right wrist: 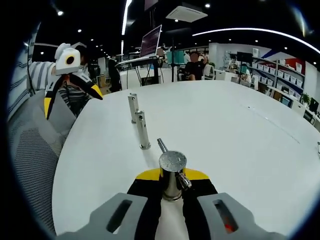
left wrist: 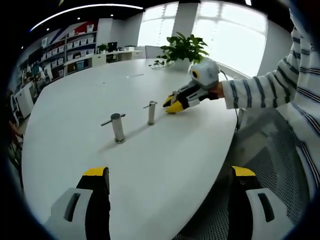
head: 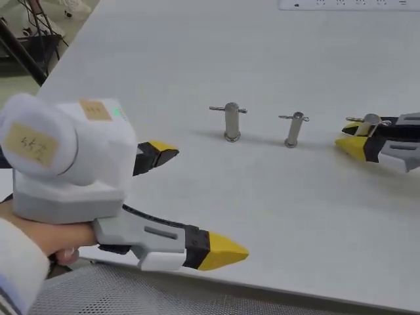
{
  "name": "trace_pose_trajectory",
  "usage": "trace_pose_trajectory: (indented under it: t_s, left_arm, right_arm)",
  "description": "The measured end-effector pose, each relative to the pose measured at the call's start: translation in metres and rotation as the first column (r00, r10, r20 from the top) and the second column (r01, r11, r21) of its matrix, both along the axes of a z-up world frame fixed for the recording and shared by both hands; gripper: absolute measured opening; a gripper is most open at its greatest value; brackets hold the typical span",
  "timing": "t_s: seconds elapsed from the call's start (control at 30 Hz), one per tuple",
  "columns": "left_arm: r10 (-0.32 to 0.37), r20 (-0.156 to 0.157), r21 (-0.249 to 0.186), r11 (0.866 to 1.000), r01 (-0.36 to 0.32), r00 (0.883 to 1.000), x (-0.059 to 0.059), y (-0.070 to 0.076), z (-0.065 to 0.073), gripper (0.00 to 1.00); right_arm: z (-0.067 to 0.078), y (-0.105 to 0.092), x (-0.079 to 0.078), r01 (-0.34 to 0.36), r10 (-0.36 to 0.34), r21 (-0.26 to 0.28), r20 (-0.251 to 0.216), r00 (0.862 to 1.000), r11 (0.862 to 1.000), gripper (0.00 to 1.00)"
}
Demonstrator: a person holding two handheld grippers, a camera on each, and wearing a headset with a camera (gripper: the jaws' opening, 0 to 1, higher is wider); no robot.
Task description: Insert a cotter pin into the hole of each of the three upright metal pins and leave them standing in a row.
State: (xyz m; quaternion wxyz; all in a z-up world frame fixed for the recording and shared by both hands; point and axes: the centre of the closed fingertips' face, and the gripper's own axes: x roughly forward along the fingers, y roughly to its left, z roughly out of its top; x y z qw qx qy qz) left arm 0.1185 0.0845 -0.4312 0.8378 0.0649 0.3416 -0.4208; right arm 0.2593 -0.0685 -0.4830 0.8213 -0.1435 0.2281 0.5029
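Three upright metal pins stand in a row on the white table [head: 275,216]. A cotter pin crosses the head of each. The left pin [head: 231,122] and the middle pin [head: 294,130] stand free. My right gripper [head: 352,136] is shut on the right pin [head: 371,123], low at its shaft, seen close in the right gripper view as the held pin [right wrist: 172,176] with its cotter pin [right wrist: 161,145]. My left gripper [head: 197,203] hovers open near the table's front edge, well short of the row, with nothing between its fingers [left wrist: 95,175].
A mesh chair back [head: 131,292] lies under the table's near edge. A potted plant [left wrist: 182,47] stands at the table's far end. A person sits at a distant desk [right wrist: 192,70]. A power strip [head: 348,4] lies at the back right.
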Motion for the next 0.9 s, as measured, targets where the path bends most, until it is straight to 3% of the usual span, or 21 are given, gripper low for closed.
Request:
trace_pose_trajectory:
  t_s: [0.37, 0.53, 0.63, 0.7, 0.77, 0.9]
  left_arm:
    - [0.014, -0.006, 0.000, 1.000, -0.014, 1.000, -0.001, 0.000, -0.001, 0.99]
    - [0.032, -0.001, -0.004, 0.999, -0.032, 0.999, 0.000, 0.004, 0.003, 0.97]
    - [0.051, 0.012, -0.013, 0.999, -0.050, 0.999, 0.003, 0.008, 0.008, 0.97]
    - [0.079, 0.030, -0.018, 0.997, -0.078, 0.996, 0.008, 0.011, 0.012, 0.97]
    - [0.086, 0.042, -0.028, 0.996, -0.085, 0.995, 0.010, 0.013, 0.015, 0.97]
    - [0.111, 0.065, -0.061, 0.992, -0.107, 0.992, 0.016, 0.012, 0.022, 0.98]
  right_arm:
    - [0.000, -0.002, 0.006, 0.004, -0.004, 0.009, 0.035, 0.999, 1.000, 0.13]
    - [0.011, -0.002, 0.001, 0.052, -0.054, 0.037, 0.035, 0.998, 0.998, 0.39]
    - [0.020, -0.004, -0.004, 0.079, -0.080, 0.030, 0.044, 0.996, 0.996, 0.49]
    - [0.028, -0.006, -0.008, 0.133, -0.134, 0.049, 0.016, 0.991, 0.990, 0.57]
    - [0.040, -0.007, -0.012, 0.151, -0.154, 0.073, 0.041, 0.987, 0.986, 0.62]
    - [0.056, -0.009, -0.027, 0.212, -0.214, 0.110, 0.010, 0.977, 0.971, 0.73]
